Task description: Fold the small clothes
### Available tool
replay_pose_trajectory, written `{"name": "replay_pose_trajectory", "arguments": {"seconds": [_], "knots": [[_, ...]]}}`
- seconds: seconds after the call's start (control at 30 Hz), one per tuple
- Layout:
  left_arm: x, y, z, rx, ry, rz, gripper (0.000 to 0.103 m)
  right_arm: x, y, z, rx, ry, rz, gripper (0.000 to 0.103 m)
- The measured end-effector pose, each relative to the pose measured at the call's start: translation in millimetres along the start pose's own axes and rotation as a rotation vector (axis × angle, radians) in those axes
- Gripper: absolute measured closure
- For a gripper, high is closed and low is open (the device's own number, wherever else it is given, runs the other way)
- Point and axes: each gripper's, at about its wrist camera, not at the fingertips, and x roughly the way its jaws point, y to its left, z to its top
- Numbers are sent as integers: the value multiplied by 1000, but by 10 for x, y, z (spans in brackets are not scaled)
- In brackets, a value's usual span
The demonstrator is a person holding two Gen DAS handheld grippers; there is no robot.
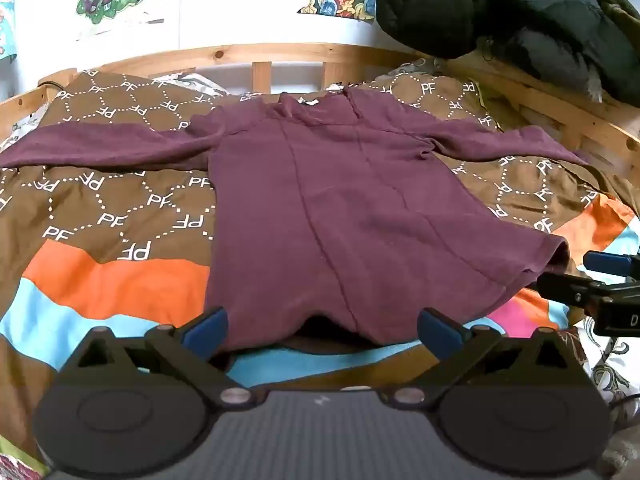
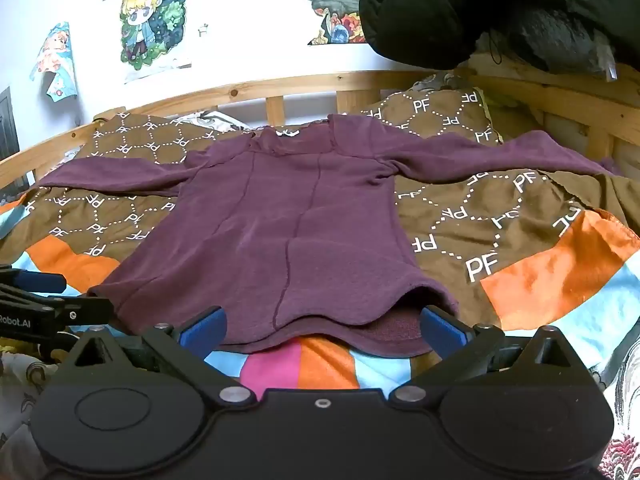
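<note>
Both hand-held grippers sit at the near hem with jaws wide apart, holding nothing: the left hand-held gripper [image 1: 322,330] at the hem's left half, the right hand-held gripper [image 2: 322,330] at its right half. Spread flat on the bed's patterned quilt [image 1: 120,216], the maroon top [image 1: 320,208] lies collar far, sleeves out sideways. To fold well, I would pinch both hem corners through both layers, lift evenly, and carry the hem toward the collar [image 2: 286,133] without dragging the quilt.
</note>
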Motion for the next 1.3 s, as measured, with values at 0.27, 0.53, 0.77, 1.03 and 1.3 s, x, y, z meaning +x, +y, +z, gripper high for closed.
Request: {"name": "replay_pose_trajectory", "arguments": {"seconds": [0.27, 0.53, 0.77, 1.03, 1.3], "knots": [[-22, 17, 0, 3, 5, -6, 0, -5, 2, -6, 2, -7, 2, 1], [25, -8, 6, 13, 16, -9, 0, -22, -5, -6, 1, -9, 3, 1], [24, -7, 3, 13, 16, -9, 0, -15, 0, -6, 0, -11, 3, 1], [24, -13, 0, 13, 15, -9, 0, -32, 23, 2, -2, -12, 2, 1], [27, -27, -15, 17, 15, -11, 0, -40, 13, 1, -7, -19, 7, 1]]}}
